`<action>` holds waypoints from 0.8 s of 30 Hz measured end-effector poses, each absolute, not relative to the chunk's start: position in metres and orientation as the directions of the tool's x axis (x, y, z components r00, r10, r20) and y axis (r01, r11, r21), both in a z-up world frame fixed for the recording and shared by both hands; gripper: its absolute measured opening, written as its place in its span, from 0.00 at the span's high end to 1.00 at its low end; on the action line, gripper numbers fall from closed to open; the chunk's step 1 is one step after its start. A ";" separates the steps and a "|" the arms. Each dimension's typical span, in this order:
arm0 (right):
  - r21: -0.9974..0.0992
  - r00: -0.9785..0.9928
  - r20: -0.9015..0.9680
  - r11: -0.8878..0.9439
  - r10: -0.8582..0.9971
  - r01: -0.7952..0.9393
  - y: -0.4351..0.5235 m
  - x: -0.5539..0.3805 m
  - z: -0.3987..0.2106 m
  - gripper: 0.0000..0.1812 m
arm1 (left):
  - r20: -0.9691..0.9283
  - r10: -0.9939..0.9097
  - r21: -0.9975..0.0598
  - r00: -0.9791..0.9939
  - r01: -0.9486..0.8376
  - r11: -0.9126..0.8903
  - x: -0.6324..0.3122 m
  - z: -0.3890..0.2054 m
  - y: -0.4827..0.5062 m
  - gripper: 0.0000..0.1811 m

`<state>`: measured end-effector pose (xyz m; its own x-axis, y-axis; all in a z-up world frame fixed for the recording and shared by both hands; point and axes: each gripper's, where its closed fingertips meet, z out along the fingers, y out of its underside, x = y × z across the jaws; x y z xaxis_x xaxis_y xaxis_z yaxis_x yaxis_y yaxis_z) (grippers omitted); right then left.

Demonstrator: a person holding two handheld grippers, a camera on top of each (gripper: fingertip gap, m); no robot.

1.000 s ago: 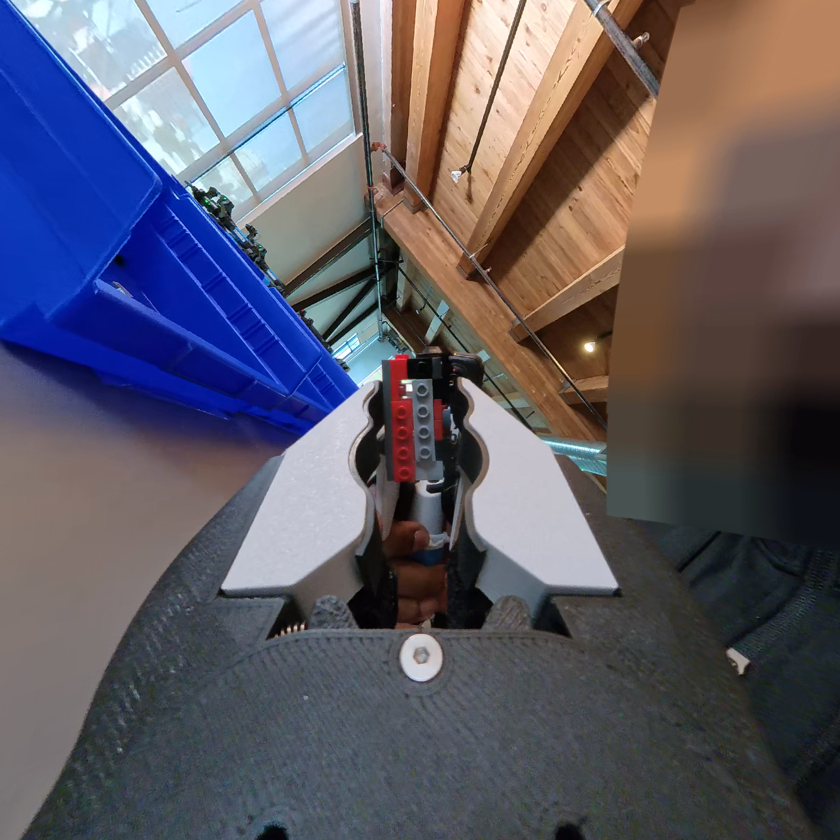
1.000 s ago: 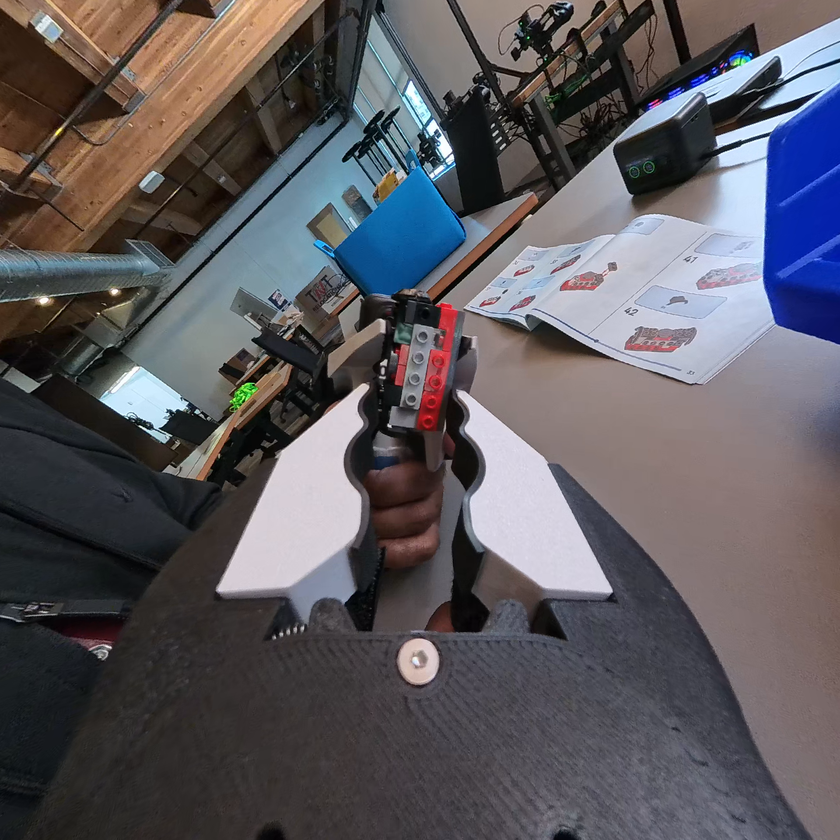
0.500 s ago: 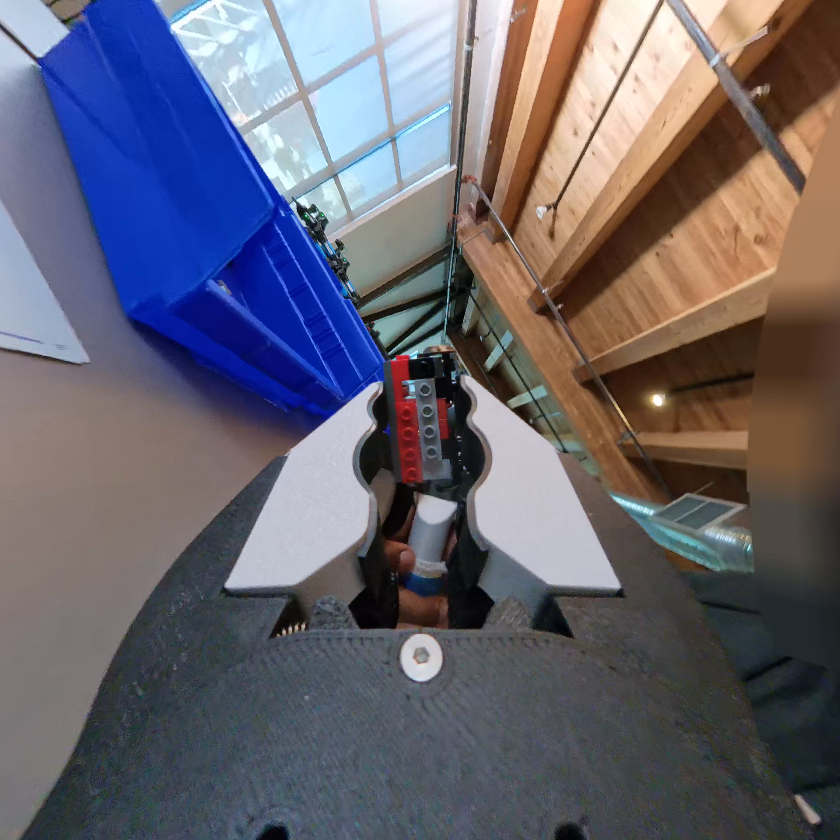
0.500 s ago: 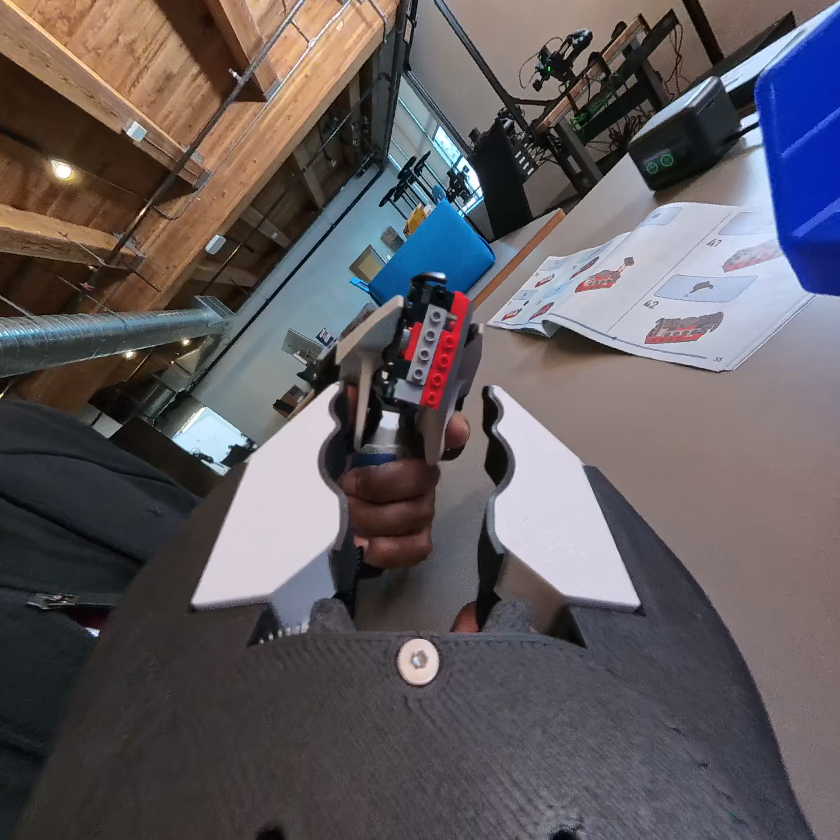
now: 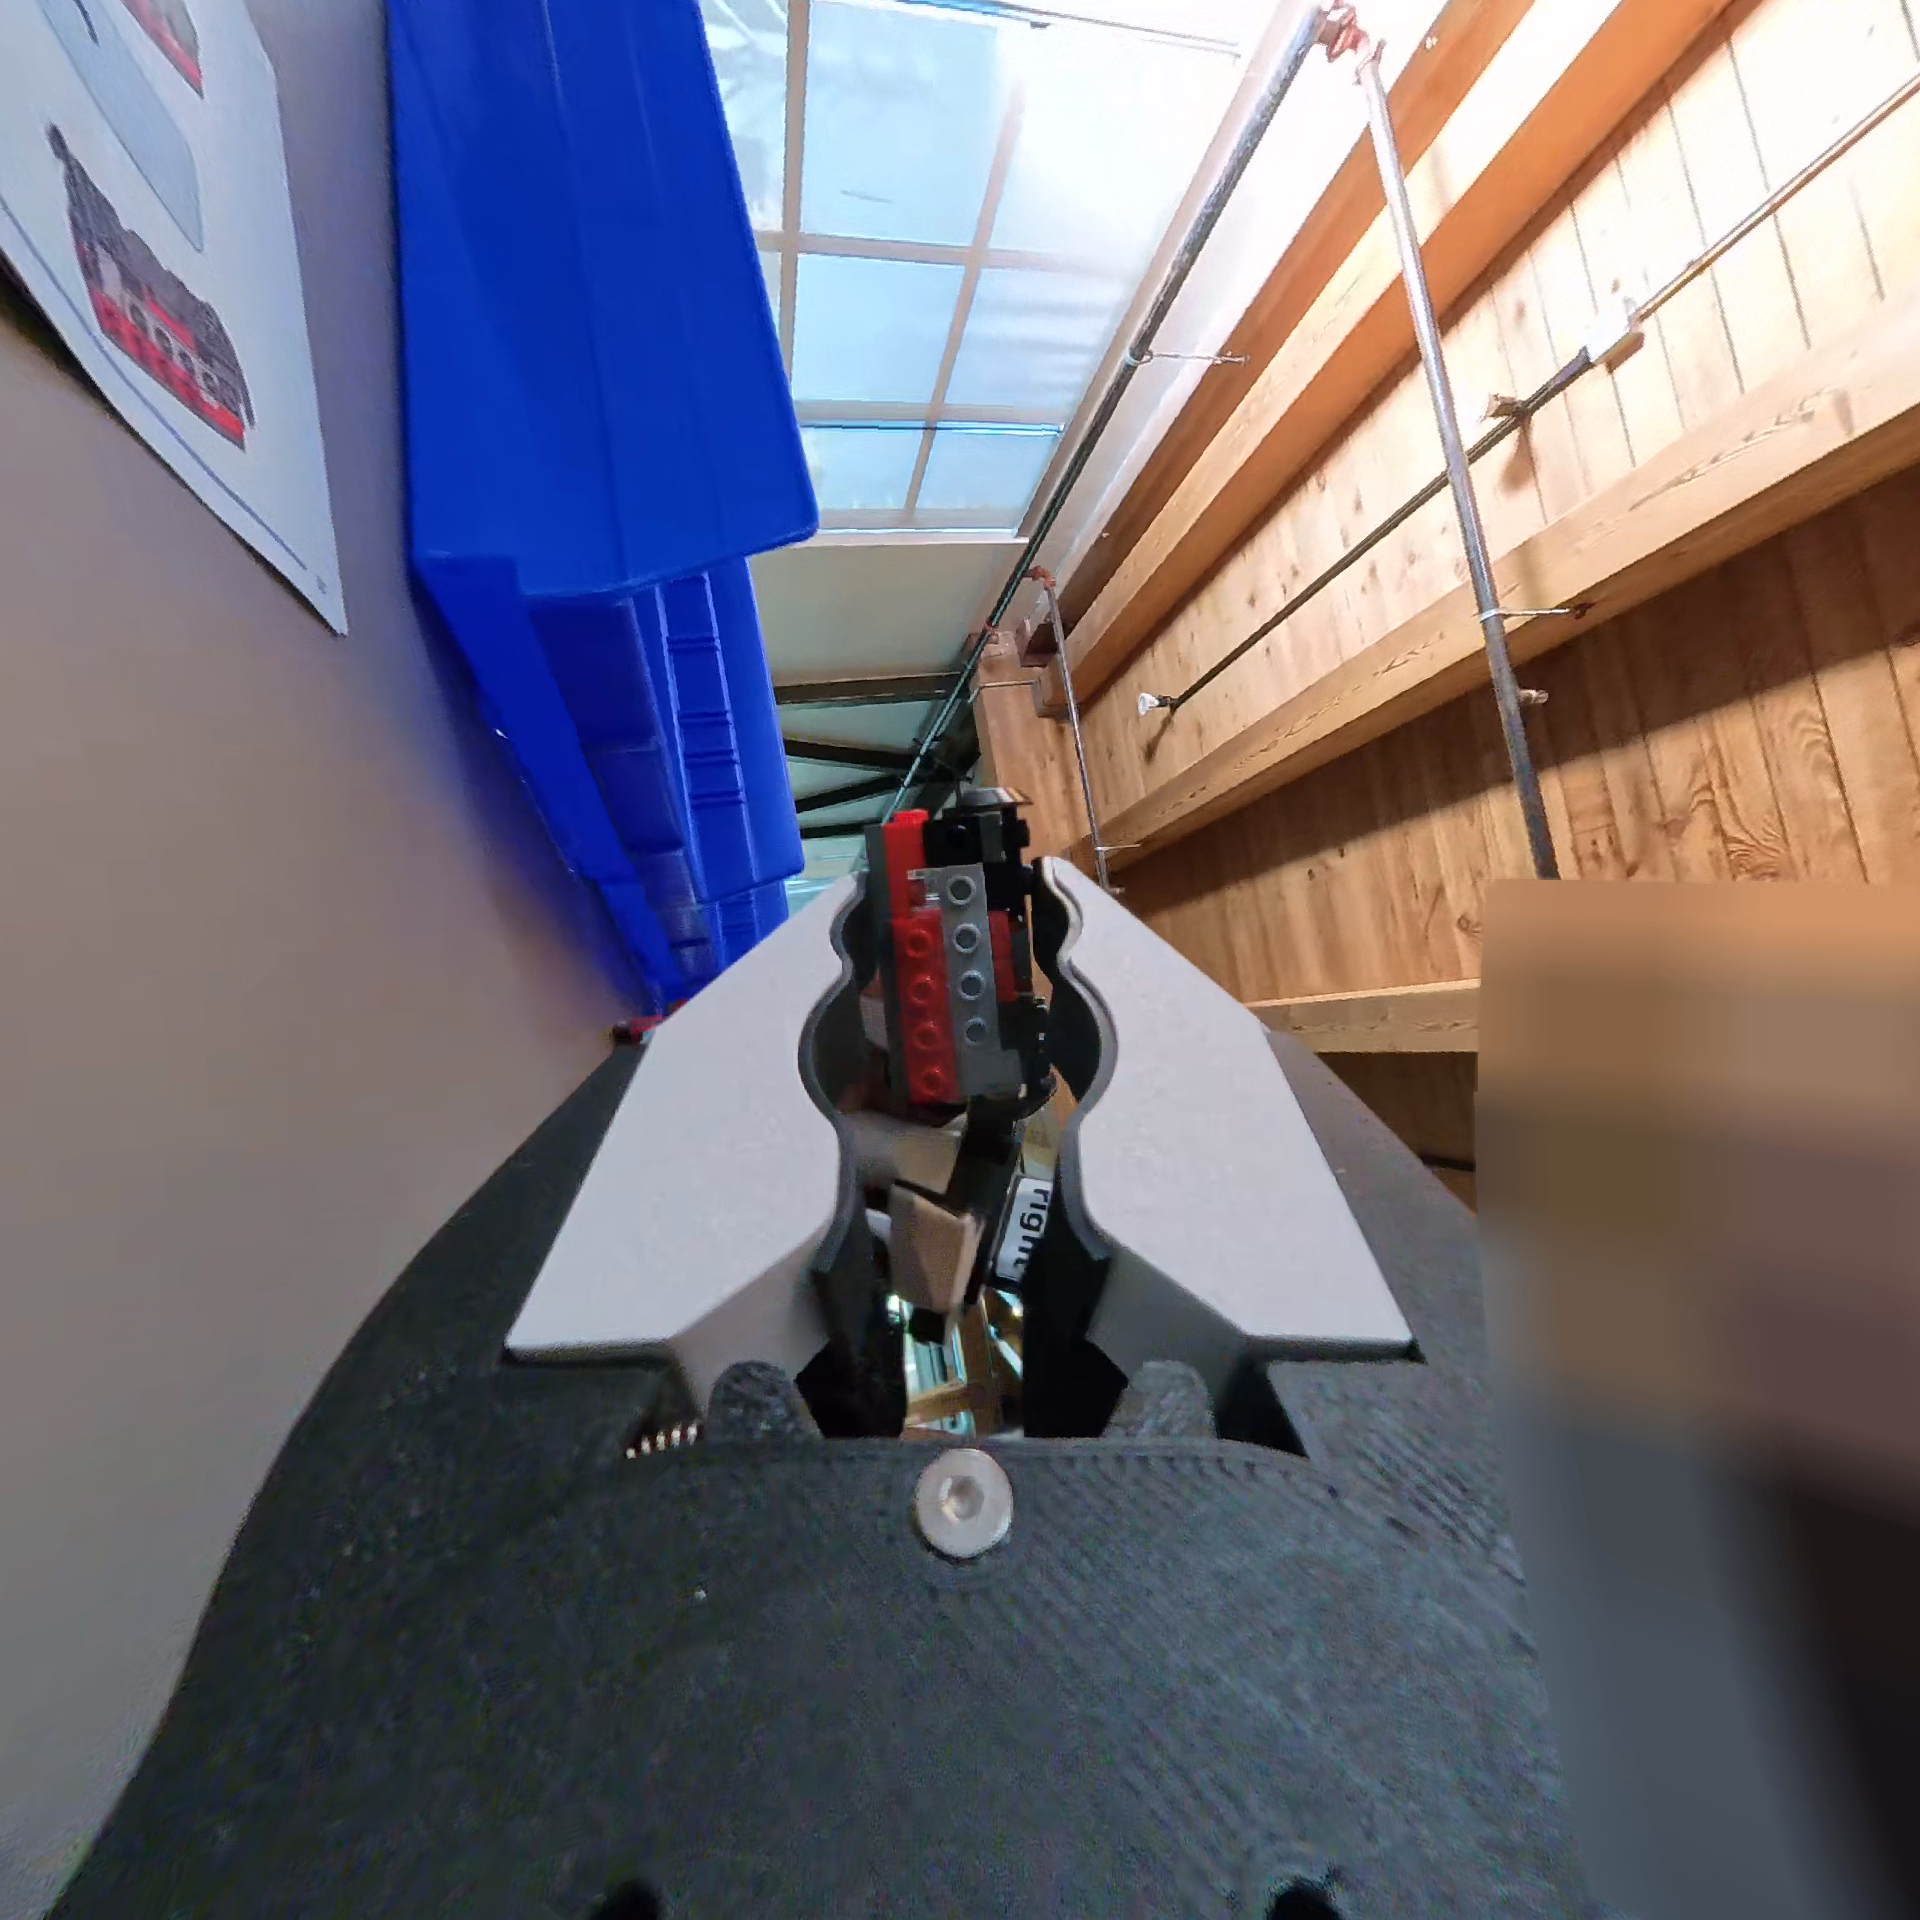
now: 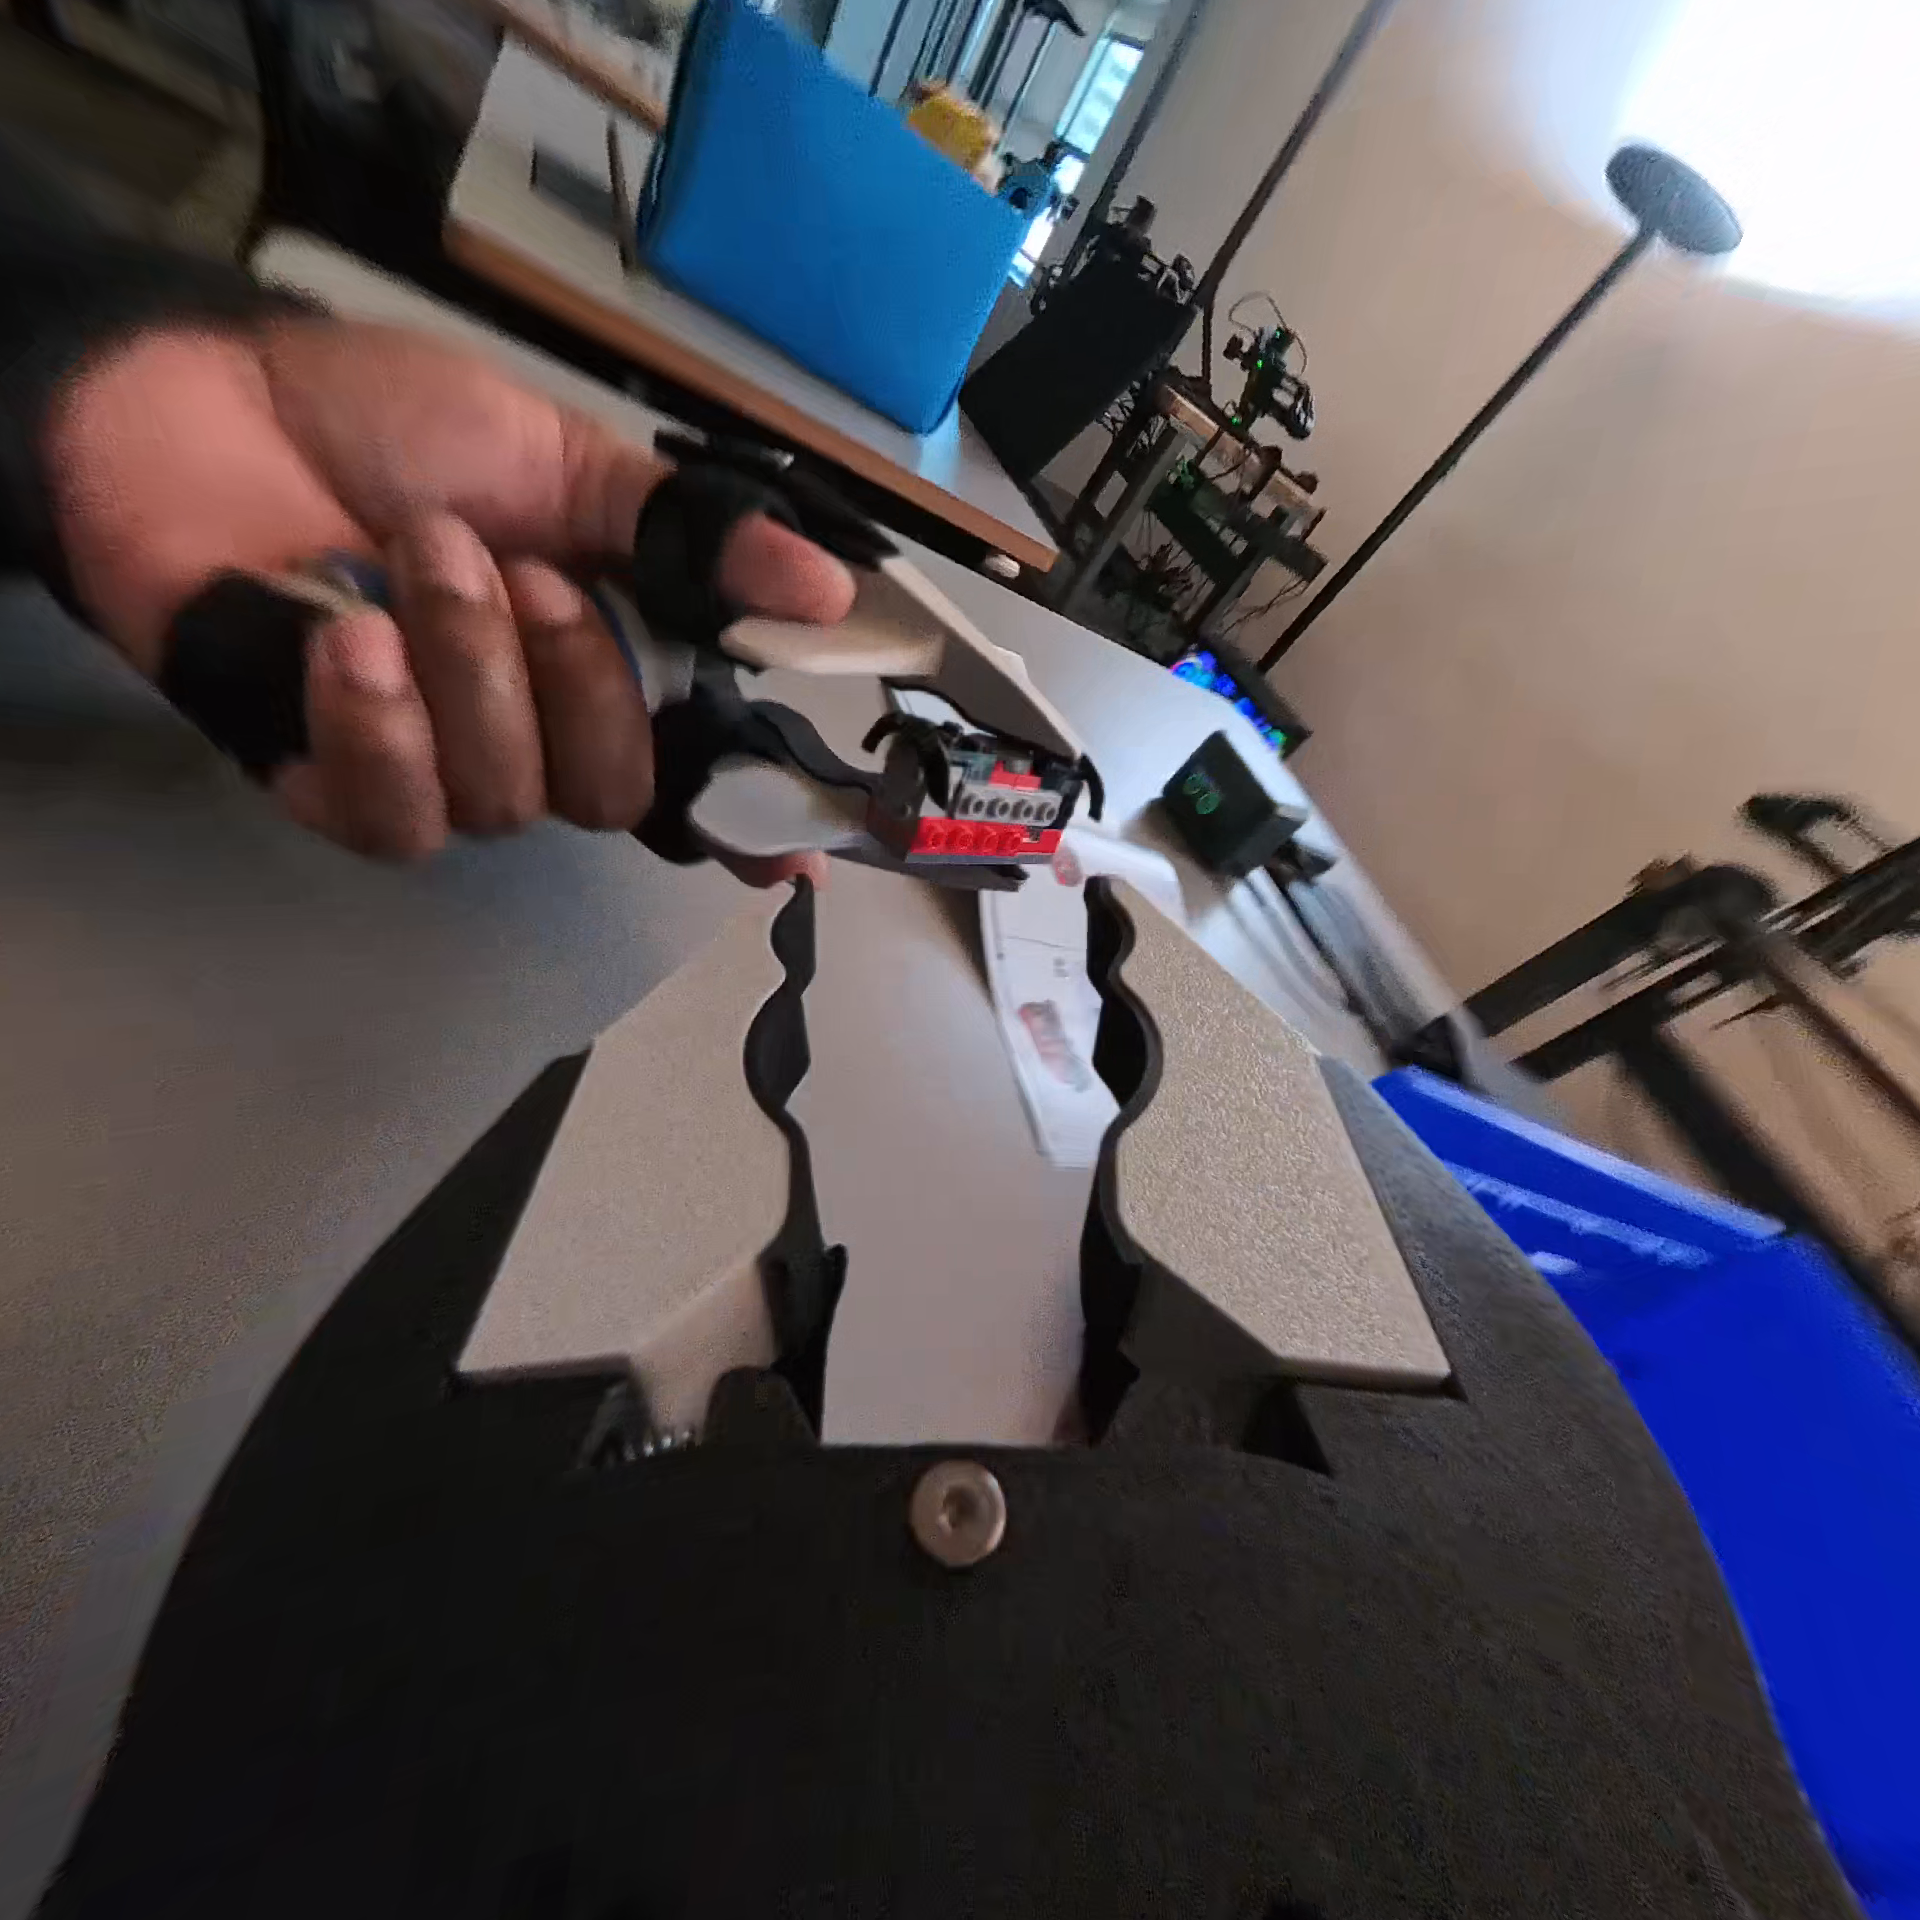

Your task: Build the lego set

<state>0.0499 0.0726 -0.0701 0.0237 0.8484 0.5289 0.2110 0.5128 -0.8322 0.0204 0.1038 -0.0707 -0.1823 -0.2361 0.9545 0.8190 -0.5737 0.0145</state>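
My left gripper (image 5: 951,883) is shut on a small Lego assembly (image 5: 951,997) of red, grey and black bricks, held in the air above the table. In the right wrist view a hand (image 6: 416,623) holds that left gripper, with the assembly (image 6: 982,816) lying sideways between its fingers. My right gripper (image 6: 948,894) is open and empty, its tips just below and in front of the assembly and apart from it.
Blue bins (image 5: 582,416) stand on the grey table (image 5: 156,987); one (image 6: 1714,1403) is close on the right. An open instruction booklet (image 6: 1039,1018) lies beyond the grippers, also showing in the left wrist view (image 5: 156,260). A black device (image 6: 1226,810) sits farther back. One gripper's finger ends stand about 5 cm off the other's.
My right gripper has opened, let go of the assembly and drawn back from it. My left gripper keeps hold of it. Both grippers have rolled and turned.
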 end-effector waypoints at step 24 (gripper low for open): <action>-0.031 0.047 0.999 0.950 0.017 0.311 0.064 0.012 -0.088 0.83 | 0.985 -0.125 -0.166 0.118 0.835 -0.524 0.025 -0.087 0.101 0.84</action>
<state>0.0115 0.0639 -0.0879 0.0468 0.0171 0.9988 0.3106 0.9500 -0.0308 0.0250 0.1006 -0.0866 0.1177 -0.1249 0.9852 0.8352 -0.5243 -0.1662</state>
